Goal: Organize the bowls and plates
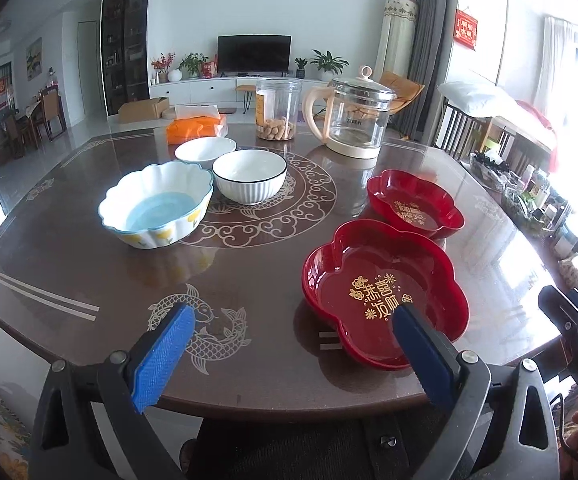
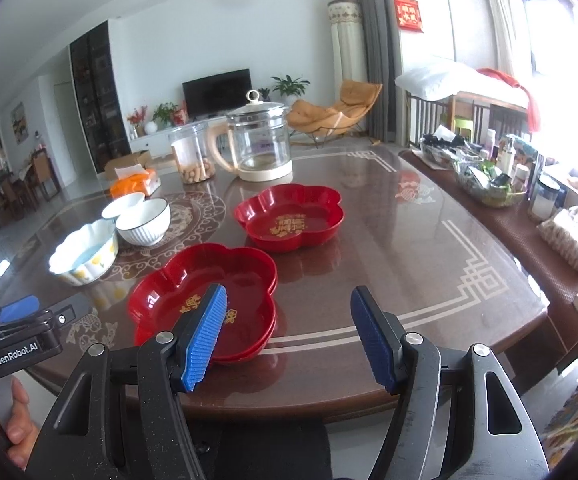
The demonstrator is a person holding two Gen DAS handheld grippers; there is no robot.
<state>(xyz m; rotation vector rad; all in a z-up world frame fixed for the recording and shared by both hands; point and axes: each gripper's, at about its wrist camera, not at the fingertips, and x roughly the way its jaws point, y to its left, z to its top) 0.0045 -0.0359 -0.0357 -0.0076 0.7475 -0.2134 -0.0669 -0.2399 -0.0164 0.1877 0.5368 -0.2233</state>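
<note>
While both grippers are held back at the near edge of the dark brown patterned table (image 1: 273, 360), nothing is gripped: the left gripper (image 1: 291, 316) is spread wide, and the right gripper (image 2: 289, 304) is likewise spread with empty air between its blue ribbed pads (image 2: 205, 340).

Two glossy red flower-shaped plastic plates with gold lettering are seen in the right wrist view: the nearer red plate (image 2: 193, 280) at about 10 o'clock from the right gripper, which appears from its doubled rim to be two plates already nested, and the farther red plate (image 2: 289, 216) at 12 o'clock, lying apart.

Three bowls are grouped at 11 o'clock in the left wrist view: a scalloped white bowl with a pale blue inside (image 1: 157, 204), a ribbed white bowl with a dark rim (image 1: 249, 176), and a plain white bowl (image 1: 205, 151) behind them.

Stacking the lone plate is judged the likely next step. Its raised lobed rim should be pinched squarely, the plate lifted level, its lobes turned to match, and it should be lowered gently, since the glossy plastic may slip.
</note>
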